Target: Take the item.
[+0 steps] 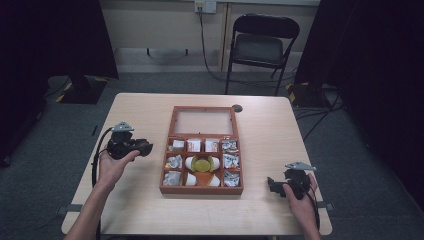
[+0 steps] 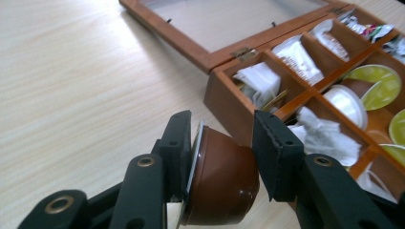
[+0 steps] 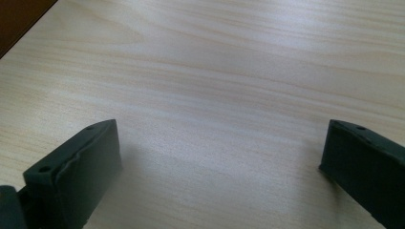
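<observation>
My left gripper clamps a brown coffee capsule beside the wooden box; my right gripper gapes wide over bare table.

nothing readable anywhere, faint print on a white sachet in the wooden box, too blurry to make out, no labels or numbers legible on the other packets either
</observation>
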The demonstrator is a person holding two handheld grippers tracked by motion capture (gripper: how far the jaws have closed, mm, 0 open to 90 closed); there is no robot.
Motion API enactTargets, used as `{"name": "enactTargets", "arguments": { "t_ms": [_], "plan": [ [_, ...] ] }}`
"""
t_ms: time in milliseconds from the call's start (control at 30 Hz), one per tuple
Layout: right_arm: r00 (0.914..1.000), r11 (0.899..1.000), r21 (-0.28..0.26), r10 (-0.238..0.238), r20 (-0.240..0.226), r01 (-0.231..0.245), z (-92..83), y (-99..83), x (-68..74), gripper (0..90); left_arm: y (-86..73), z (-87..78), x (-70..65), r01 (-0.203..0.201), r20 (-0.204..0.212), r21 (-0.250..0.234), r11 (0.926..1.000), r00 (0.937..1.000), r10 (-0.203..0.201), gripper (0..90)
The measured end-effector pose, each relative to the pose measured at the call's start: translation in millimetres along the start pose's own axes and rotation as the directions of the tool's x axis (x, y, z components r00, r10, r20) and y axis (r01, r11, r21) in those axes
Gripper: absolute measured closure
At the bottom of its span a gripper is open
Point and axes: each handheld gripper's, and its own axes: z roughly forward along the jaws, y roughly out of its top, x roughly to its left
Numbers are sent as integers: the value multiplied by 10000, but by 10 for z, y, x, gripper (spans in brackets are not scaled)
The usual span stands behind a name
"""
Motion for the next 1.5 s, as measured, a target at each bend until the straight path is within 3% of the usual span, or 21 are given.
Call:
{"name": "enactTargets", "arguments": {
  "t_ms": [100,267,600,1033,1500],
  "plan": [
    [10000,10000,0,-1,-4,1,0,0,0,0,-31,21,38,100,97,-136,9999,9999,-99,592],
    [10000,10000,0,-1,0,1,0,0,0,0,-96,94,88,202,-8,120,9997,9998,-201,592],
    [10000,10000,-1,1,1,-1,0,0,0,0,-127,278,34,-47,-113,663,9978,9999,54,590],
    [10000,10000,1,0,2,0,0,0,0,0,-189,413,15,-1,-39,854,9963,10000,4,576],
    [10000,10000,-1,1,0,-1,0,0,0,0,-197,358,64,478,22,376,9982,9989,-479,348]
  ]
}}
